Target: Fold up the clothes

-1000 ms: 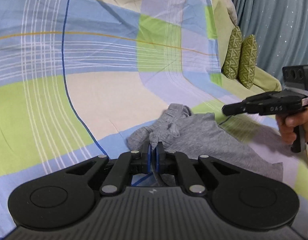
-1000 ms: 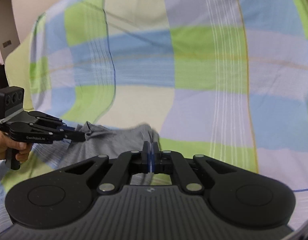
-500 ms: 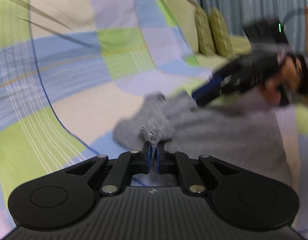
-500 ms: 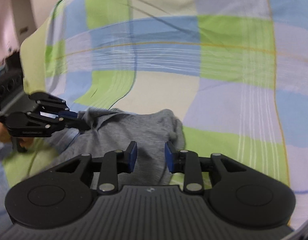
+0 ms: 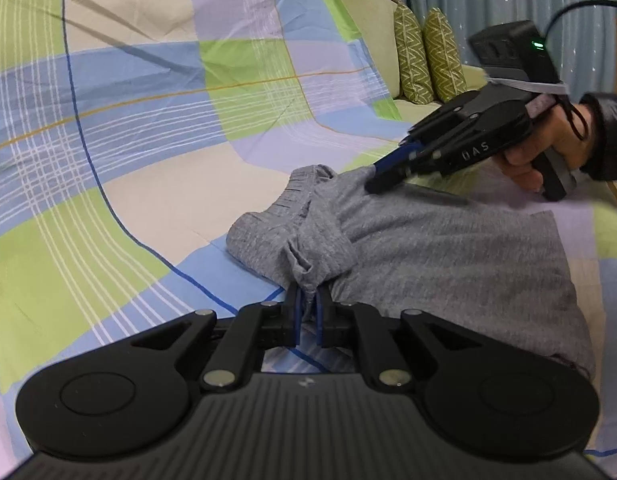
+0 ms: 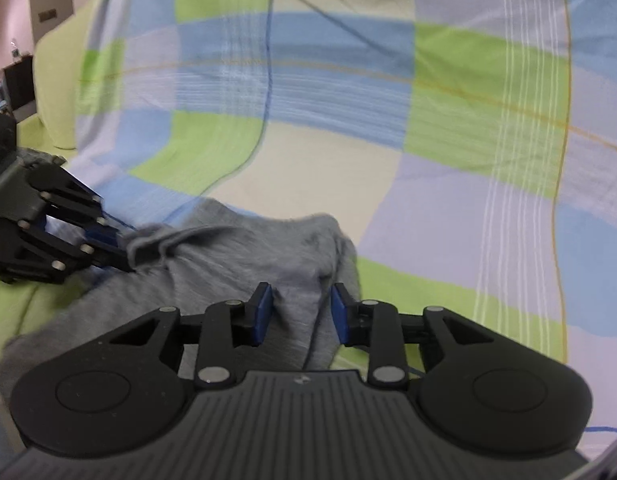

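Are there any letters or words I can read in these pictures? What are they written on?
"OAS": pale letters on the black side of the right gripper, seen from the left wrist camera; the first letter could be a D.
A tiny pale mark sits on the ribbed body of each gripper, too small to read.
Nothing is written on the gray garment, the checked bedsheet or the green cushions.

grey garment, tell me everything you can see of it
The grey garment looks like soft heathered knit, with a ribbed band bunched at its far end. It lies on the checked bedsheet, mostly spread flat but rumpled and rolled over at that end. The left gripper is shut on a pinched fold of its near edge. The right gripper is open, its fingers straddling the cloth at the opposite edge without clamping it.
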